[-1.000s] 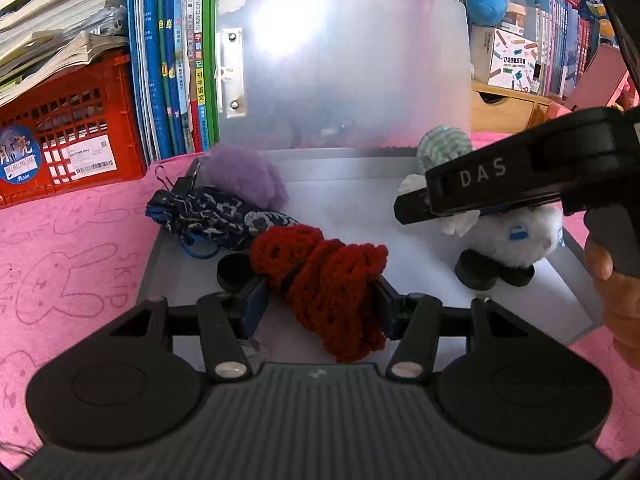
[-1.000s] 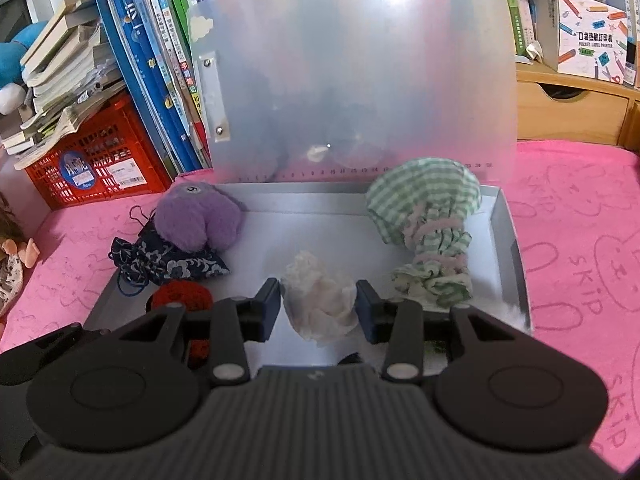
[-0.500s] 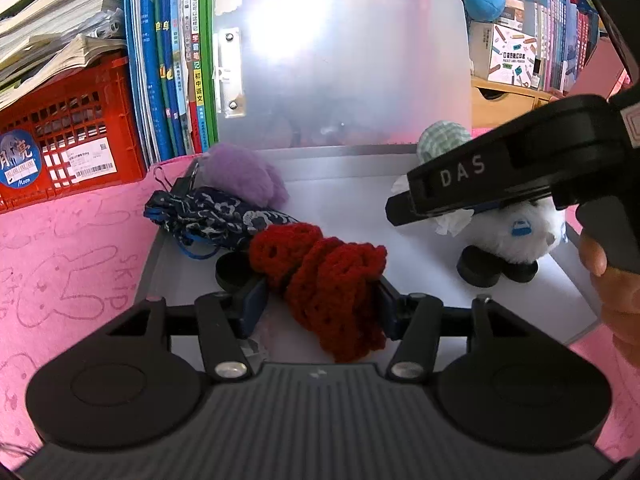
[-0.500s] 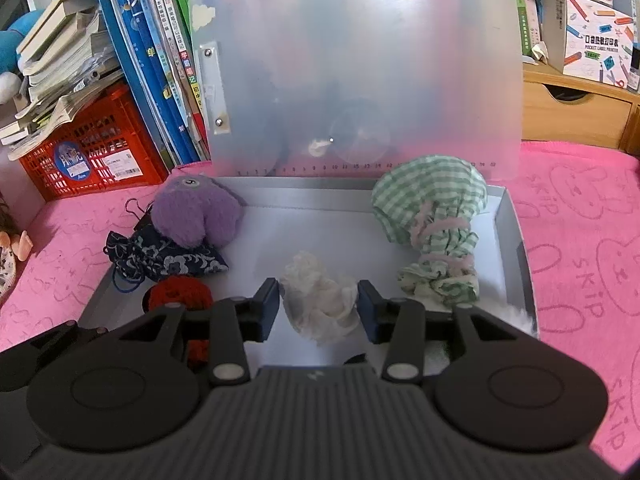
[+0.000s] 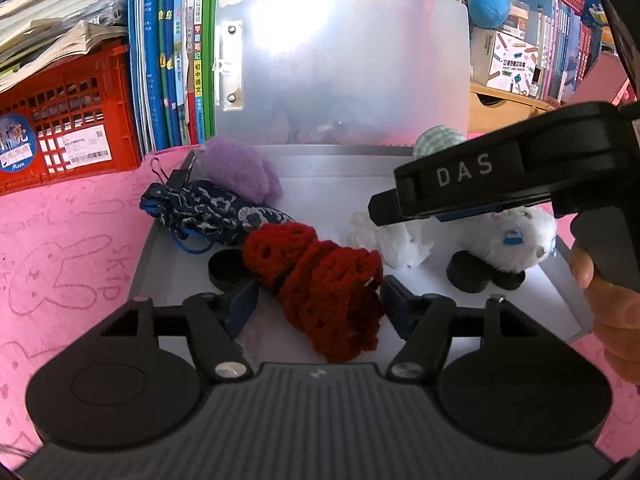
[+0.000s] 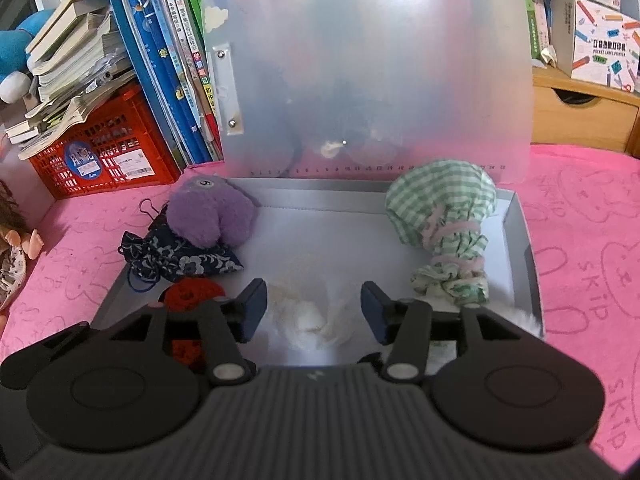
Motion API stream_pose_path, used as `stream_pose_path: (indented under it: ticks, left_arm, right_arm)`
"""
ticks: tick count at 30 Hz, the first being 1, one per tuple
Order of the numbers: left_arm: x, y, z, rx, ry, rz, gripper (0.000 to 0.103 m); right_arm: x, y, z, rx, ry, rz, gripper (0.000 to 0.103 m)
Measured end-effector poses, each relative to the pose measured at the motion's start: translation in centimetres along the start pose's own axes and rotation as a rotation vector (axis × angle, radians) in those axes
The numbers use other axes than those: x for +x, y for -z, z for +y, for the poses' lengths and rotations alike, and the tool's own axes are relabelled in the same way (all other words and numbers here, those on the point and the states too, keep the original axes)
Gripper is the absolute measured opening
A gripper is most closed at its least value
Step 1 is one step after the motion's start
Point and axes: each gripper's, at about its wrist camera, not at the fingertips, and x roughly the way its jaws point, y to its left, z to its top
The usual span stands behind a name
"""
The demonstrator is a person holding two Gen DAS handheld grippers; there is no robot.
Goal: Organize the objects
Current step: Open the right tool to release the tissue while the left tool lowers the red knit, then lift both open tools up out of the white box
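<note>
Straddling the white crumpled cloth (image 6: pixel 310 316) with my right claw (image 6: pixel 313 310) spread wide, I see it lying loose directly beneath, while my left claw (image 5: pixel 316 304) clenches the red crochet piece (image 5: pixel 320 284).

behind my work area a red plastic crate (image 6: pixel 102 148) sits on the pink bunny-print cloth (image 6: pixel 580 216), with a round blue sticker and a barcode label on its front. a loose stack of books (image 6: pixel 76 76) rests on top of it. to its right i see upright blue and green books (image 6: pixel 168 68) standing in a row. at the far right a wooden drawer unit (image 6: pixel 580 116) carries a box printed with coloured pencils (image 6: pixel 604 44). a blue plush ball (image 5: pixel 489 3) sits on the shelf. a doll (image 6: pixel 16 248) lies at the left edge, partly cut off.
</note>
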Motion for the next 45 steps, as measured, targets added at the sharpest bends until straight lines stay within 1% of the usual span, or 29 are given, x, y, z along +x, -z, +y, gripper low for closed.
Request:
stream_pose_path:
  ticks: [13, 19, 25, 30, 35, 40, 43, 45]
  left_arm:
    - [-2.3, -0.7, -1.1, 0.022, 0.003, -0.030, 0.077]
    - [-4.4, -0.7, -1.3, 0.037, 0.004, -0.048, 0.077]
    - [-8.0, -0.2, -1.0, 0.051, 0.013, -0.088, 0.077]
    - [-12.0, 0.8, -0.3, 0.061, 0.018, -0.129, 0.077]
    - [-16.1, 2.8, 0.3, 0.072, 0.021, -0.177, 0.079]
    - [-18.8, 5.6, 0.8, 0.053, 0.027, -0.206, 0.081]
    - [-19.8, 7.4, 1.0, 0.060, 0.010, -0.211, 0.082]
    - [-20.3, 8.6, 1.2, 0.058, -0.003, -0.219, 0.082]
  right_arm:
    - [-2.7, -0.1, 0.1, 0.005, -0.004, -0.050, 0.068]
    - [-5.5, 0.3, -0.2, -0.004, -0.007, -0.098, 0.068]
    - [-9.7, 1.4, -0.5, -0.021, -0.005, -0.171, 0.070]
    - [-13.0, 3.7, -0.4, -0.023, -0.030, -0.217, 0.071]
    - [-15.9, 6.7, 0.3, -0.053, -0.031, -0.266, 0.072]
    - [-17.6, 10.0, 1.4, -0.050, -0.015, -0.345, 0.075]
    - [-17.8, 12.0, 1.9, -0.039, -0.022, -0.358, 0.075]
    - [-17.8, 13.6, 2.4, -0.056, -0.017, -0.366, 0.075]
